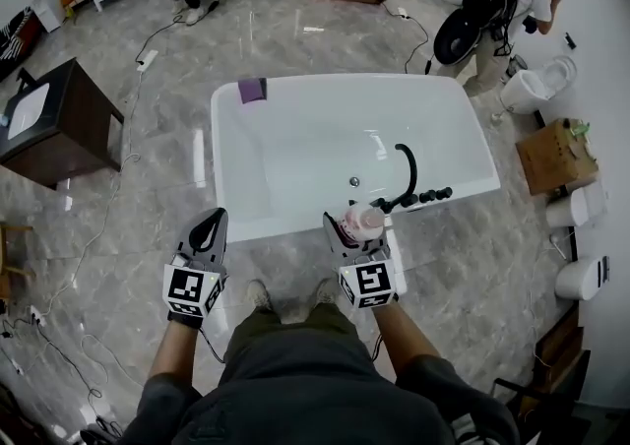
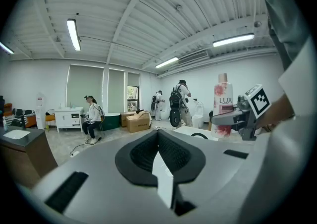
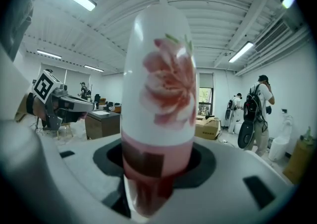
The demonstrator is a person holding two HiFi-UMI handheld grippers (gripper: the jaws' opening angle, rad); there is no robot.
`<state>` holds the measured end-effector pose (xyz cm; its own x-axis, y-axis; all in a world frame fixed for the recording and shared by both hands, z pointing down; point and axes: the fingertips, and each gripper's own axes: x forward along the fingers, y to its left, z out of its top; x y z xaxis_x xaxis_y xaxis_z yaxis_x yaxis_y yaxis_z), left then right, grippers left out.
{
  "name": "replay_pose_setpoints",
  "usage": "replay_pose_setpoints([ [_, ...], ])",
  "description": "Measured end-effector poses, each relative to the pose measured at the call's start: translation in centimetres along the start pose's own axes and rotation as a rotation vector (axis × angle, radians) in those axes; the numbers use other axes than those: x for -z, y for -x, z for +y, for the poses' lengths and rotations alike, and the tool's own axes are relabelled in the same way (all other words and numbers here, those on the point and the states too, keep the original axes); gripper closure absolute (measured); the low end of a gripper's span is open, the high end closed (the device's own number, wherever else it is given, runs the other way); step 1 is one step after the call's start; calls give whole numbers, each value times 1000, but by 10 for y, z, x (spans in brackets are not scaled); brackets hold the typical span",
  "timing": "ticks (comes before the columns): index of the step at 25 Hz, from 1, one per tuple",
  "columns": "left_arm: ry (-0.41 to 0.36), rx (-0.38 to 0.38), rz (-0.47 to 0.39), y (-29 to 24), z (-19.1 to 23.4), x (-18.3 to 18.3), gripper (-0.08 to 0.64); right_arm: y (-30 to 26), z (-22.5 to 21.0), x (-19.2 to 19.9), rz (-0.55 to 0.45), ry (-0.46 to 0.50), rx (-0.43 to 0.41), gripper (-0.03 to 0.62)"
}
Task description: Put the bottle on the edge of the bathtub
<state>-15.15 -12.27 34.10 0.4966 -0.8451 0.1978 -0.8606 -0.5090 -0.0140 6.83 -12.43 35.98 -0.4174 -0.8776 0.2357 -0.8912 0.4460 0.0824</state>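
You are gripping the bottle point(image 1: 362, 222) upright in your right tool point(image 1: 354, 234), its jaws clamping partway open around the pink lower body, just over the near rim of the bathtub point(image 1: 335, 80). The bottle is showing as a smooth rounded cylinder, white on top with a pink flower print. Your left tool point(image 1: 207, 233) is hovering outside that same rim, jaws pressed together on nothing. The glossy white oblong bathtub is carrying a curved black faucet point(image 1: 406, 172) on its near-right rim.

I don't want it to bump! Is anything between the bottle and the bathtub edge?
Nothing visible blocks it. The right gripper holds the bottle by the near rim of the bathtub; the black faucet stands just to its right.
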Motion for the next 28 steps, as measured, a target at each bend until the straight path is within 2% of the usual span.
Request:
replay_pose_setpoints([
  [6,1,-47,4,-5,-1,2,558,-23,-7,0,-17,16,-49,373],
  [10,-4,-56,21,-11,4,15,558,-41,-7,11,-17,20,-62,373],
  [19,0,-40,57,-46,11,67,558,-75,-14,60,2,15,-63,373],
  [28,2,-25,53,-80,15,113,558,-107,-15,111,12,9,-75,373],
])
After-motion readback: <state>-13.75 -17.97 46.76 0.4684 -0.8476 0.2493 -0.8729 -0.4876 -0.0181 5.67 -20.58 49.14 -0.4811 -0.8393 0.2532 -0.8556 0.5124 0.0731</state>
